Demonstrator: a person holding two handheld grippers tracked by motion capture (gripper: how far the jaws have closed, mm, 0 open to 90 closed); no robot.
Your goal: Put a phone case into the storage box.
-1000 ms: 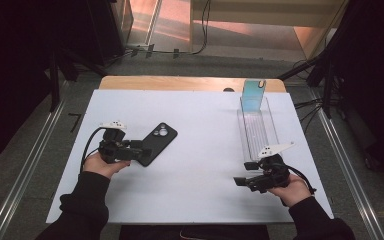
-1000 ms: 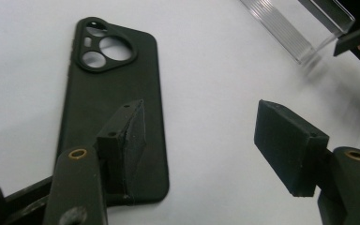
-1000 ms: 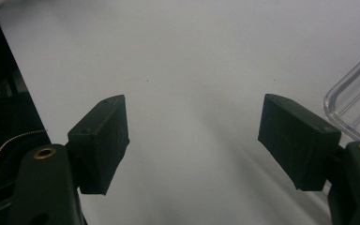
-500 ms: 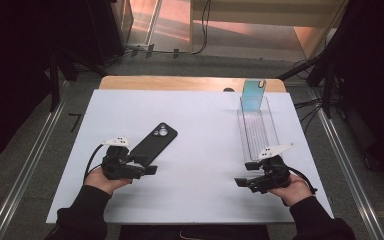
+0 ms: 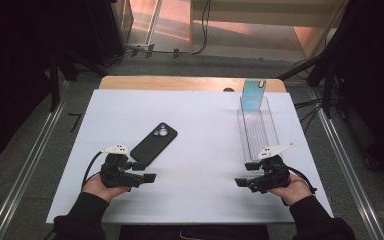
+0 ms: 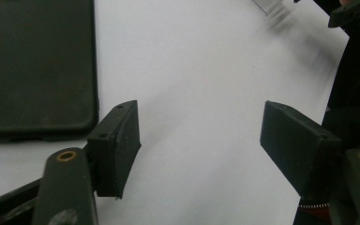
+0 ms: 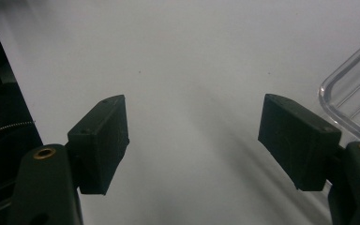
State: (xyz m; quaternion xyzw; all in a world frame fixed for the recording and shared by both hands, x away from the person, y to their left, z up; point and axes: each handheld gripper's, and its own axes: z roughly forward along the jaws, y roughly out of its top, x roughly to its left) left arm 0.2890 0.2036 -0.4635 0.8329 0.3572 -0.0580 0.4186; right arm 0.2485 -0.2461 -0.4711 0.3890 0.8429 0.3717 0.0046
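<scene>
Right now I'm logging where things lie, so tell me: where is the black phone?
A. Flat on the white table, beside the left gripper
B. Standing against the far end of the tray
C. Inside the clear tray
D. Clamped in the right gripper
A: the black phone lies flat on the white table, just beyond the open left gripper, with nothing between its jaws.

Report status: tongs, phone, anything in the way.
Left tongs open, just been widening, nothing between jaws. Right tongs open, empty. Black phone face down on the white table, beside left tongs, untouched. Clear tray at right; nothing blocking.
</scene>
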